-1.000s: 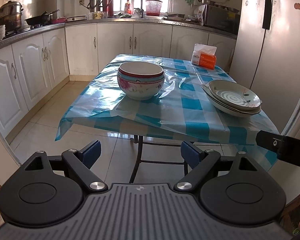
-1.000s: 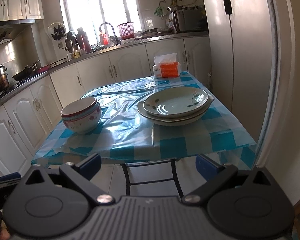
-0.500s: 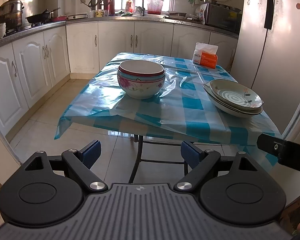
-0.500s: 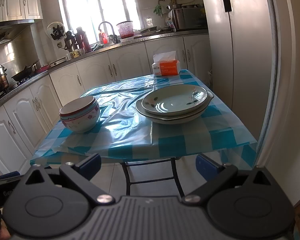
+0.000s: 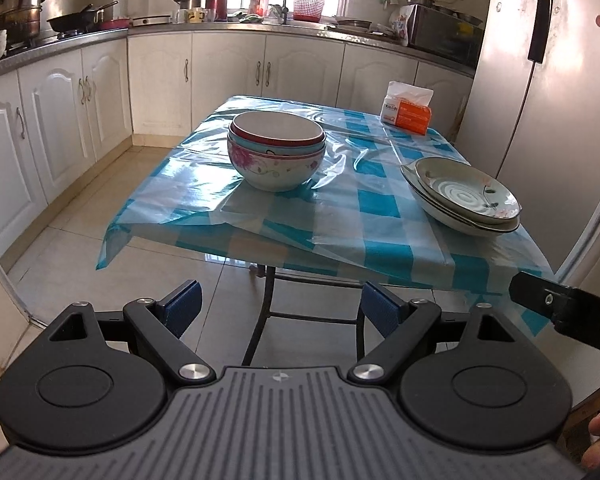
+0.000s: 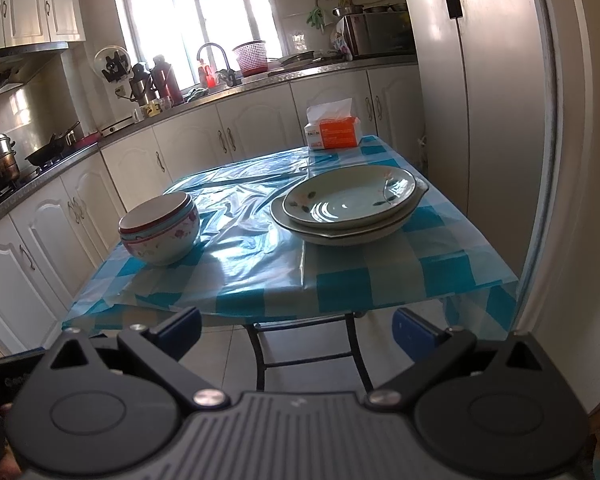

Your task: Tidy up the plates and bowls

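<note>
A stack of bowls [image 5: 276, 152] [image 6: 160, 226], the bottom one white with pink flowers, stands on the left part of the blue checked table [image 5: 340, 224] [image 6: 340, 280]. A stack of pale green plates [image 5: 462, 196] [image 6: 348, 204] rests on the right part. My left gripper [image 5: 278, 312] is open and hangs off the table's near edge, over the floor, holding nothing. My right gripper [image 6: 296, 330] is open too, in front of the near edge and below the tabletop, with nothing between its fingers. Part of the right gripper's body [image 5: 568, 314] shows at the right of the left wrist view.
An orange and white tissue box [image 5: 406, 110] [image 6: 332, 130] sits at the table's far end. A fridge [image 6: 480, 80] stands close on the right. White cabinets [image 5: 60, 112] and a counter with pots, flasks and a sink run along the left and back walls.
Both grippers have moved a little nearer the table and tilted slightly, so bowls and plates look larger. Both stay open. Nothing on the table has moved.
</note>
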### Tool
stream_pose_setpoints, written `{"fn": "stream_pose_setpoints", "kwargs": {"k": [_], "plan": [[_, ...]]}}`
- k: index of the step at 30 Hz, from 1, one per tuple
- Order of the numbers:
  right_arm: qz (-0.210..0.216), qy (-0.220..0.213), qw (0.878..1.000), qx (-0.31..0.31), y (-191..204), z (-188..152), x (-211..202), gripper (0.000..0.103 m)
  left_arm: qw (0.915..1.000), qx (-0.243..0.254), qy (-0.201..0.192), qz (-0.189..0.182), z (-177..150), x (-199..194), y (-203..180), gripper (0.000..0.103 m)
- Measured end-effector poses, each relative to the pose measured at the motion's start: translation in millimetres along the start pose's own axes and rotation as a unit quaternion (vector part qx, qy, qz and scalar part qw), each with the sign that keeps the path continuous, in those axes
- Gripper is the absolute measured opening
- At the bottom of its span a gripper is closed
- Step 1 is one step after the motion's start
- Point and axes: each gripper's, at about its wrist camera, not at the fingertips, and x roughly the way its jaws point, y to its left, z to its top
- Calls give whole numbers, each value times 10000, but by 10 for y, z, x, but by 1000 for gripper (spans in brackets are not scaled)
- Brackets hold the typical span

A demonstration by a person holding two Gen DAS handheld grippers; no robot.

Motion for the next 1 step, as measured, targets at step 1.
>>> {"fn": "stream_pose_setpoints", "kwargs": {"k": [1], "plan": [[6,6,10000,0,1,10,15,101,10000,-26,-16,15,20,12,10,103]]}}
